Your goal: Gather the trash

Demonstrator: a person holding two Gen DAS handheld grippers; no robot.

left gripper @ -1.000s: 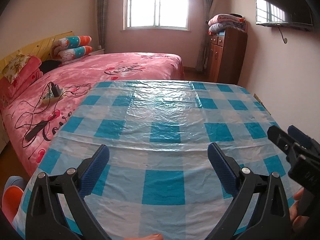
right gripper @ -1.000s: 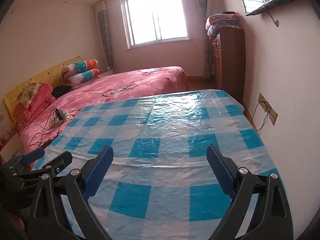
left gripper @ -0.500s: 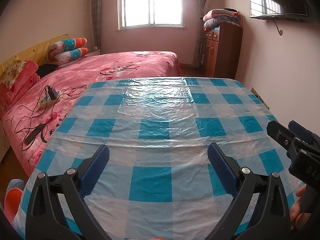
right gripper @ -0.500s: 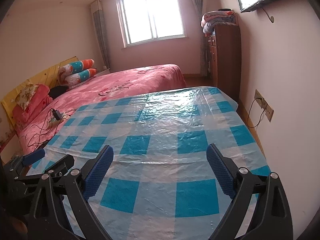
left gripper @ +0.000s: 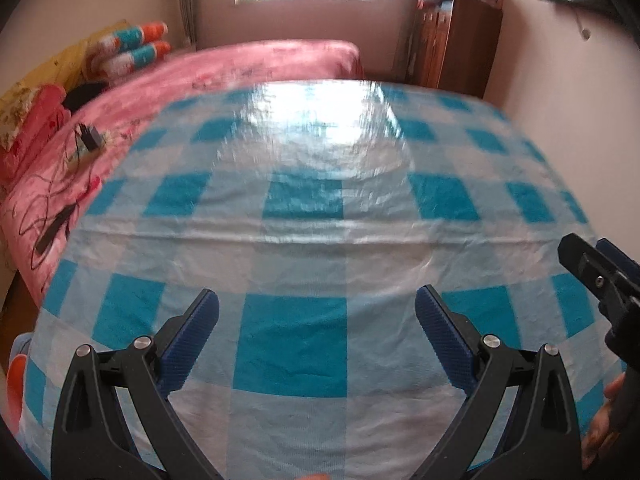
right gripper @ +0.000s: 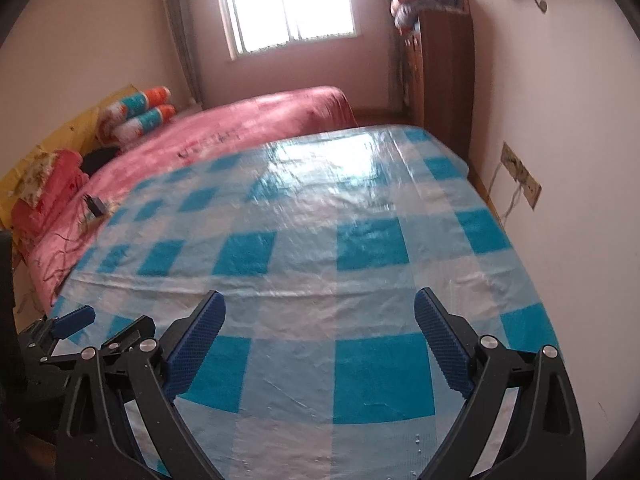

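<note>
We see the left claw (left gripper: 316,320) held wide open over the near edge of the worktop (left gripper: 296,240), nothing between its blue pads (left gripper: 192,336). The right claw (right gripper: 320,324) is just as wide open and holds nothing either, pads (right gripper: 440,340) well apart. Both hang above the worktop without touching it. In the left view the right claw pokes in at the right side of the worktop, with part of a hand (left gripper: 604,420) gripping it. In the right view the left claw's tip shows at the worktop's left near corner.

The worktop wears a blue and white check cover (right gripper: 360,248), glossy and wrinkled, with a crease running across just beyond the claws. No trash can be made out on it; the far half is blurred and glaring, so we cannot tell for sure.

Left of the worktop, touching its side, is a pink bed (left gripper: 168,84) with a black charger (left gripper: 90,136) and cables (left gripper: 44,208) lying on it. Rolled pillows (right gripper: 140,116) sit at the bed's head, further left. Right of the worktop is a wall socket (right gripper: 520,180) with a cord. Beyond the worktop's far right corner stands a brown cabinet (right gripper: 440,80) with folded bedding (right gripper: 428,0) on top. Farthest back, a bright window (right gripper: 288,0).
</note>
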